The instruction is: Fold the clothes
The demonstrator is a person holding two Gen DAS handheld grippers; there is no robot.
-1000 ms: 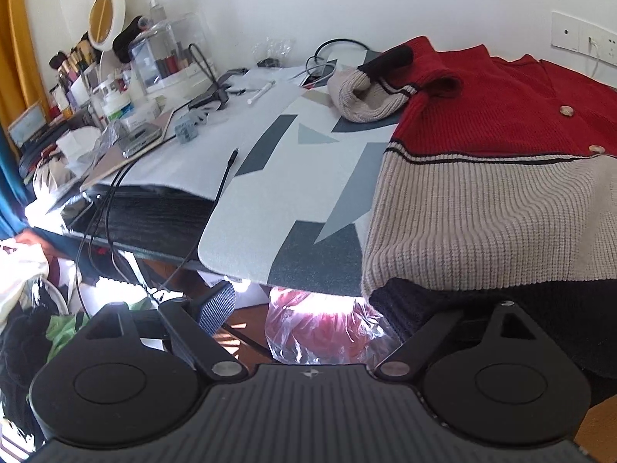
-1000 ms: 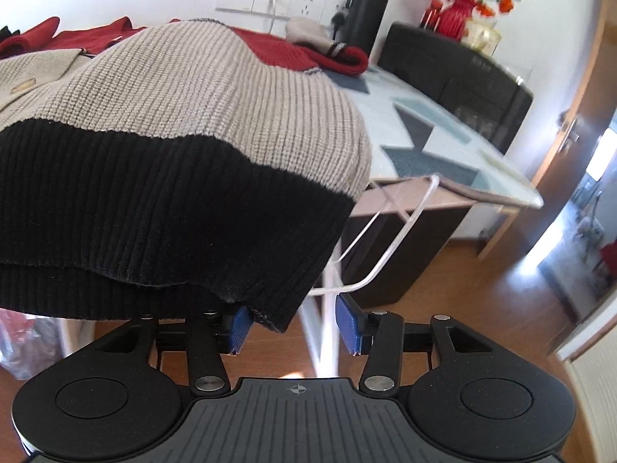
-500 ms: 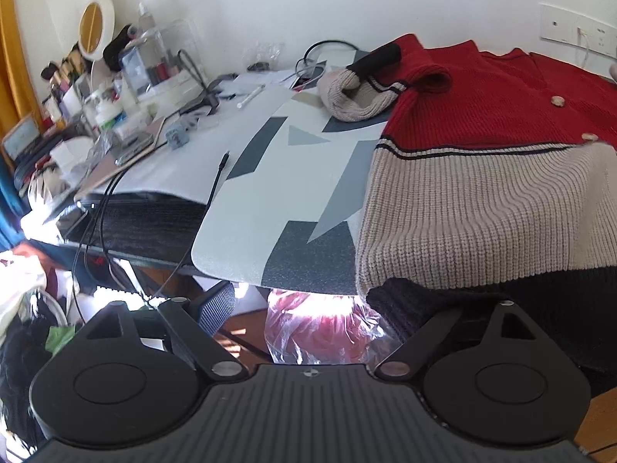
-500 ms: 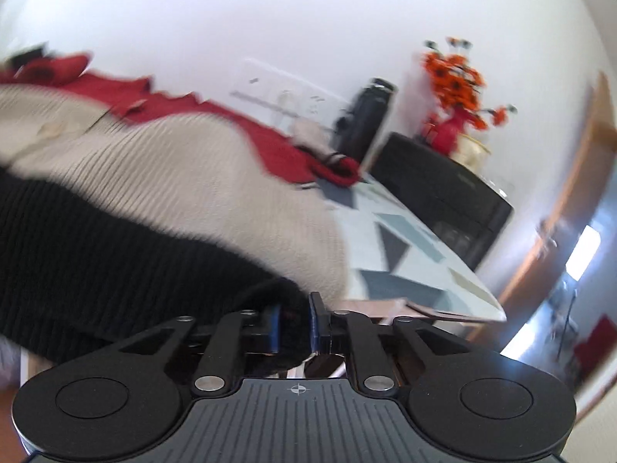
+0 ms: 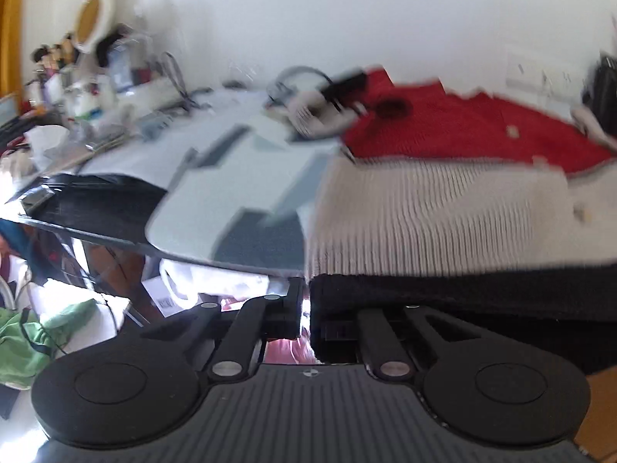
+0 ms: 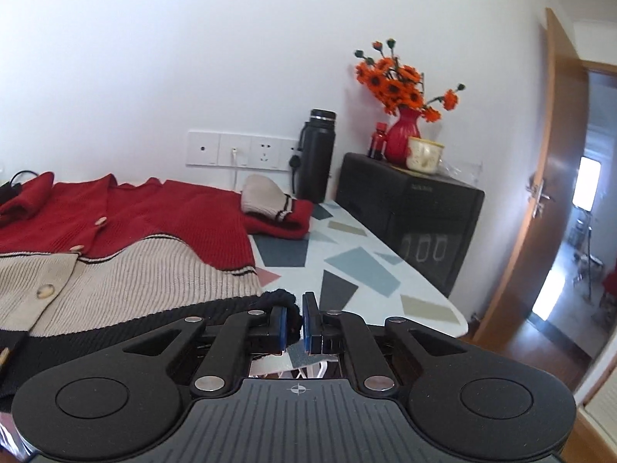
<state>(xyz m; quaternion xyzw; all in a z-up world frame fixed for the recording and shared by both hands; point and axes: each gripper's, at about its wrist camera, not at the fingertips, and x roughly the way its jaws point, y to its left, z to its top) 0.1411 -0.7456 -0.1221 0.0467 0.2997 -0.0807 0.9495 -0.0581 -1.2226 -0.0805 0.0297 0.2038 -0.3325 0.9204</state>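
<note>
A knit cardigan (image 5: 443, 200) with red top, beige middle and black hem lies front up on the table; it also shows in the right wrist view (image 6: 127, 254). My left gripper (image 5: 306, 308) is shut on the hem's left corner at the table's front edge. My right gripper (image 6: 294, 322) is shut on the hem's right corner (image 6: 283, 301), raised to about table height. Both beige-cuffed sleeves (image 6: 270, 200) are folded up near the collar. The left wrist view is blurred.
The patterned tablecloth (image 6: 347, 266) covers the table. Cosmetics, cables and a mirror (image 5: 92, 23) crowd the left end. A black flask (image 6: 318, 154), a black cabinet (image 6: 408, 223) with a red vase (image 6: 403, 135) stand at the right. An open door (image 6: 559, 177) is far right.
Both grippers closed on the black hem corners, the left most recently. The right one lifted its corner from below the table edge up to table height.
</note>
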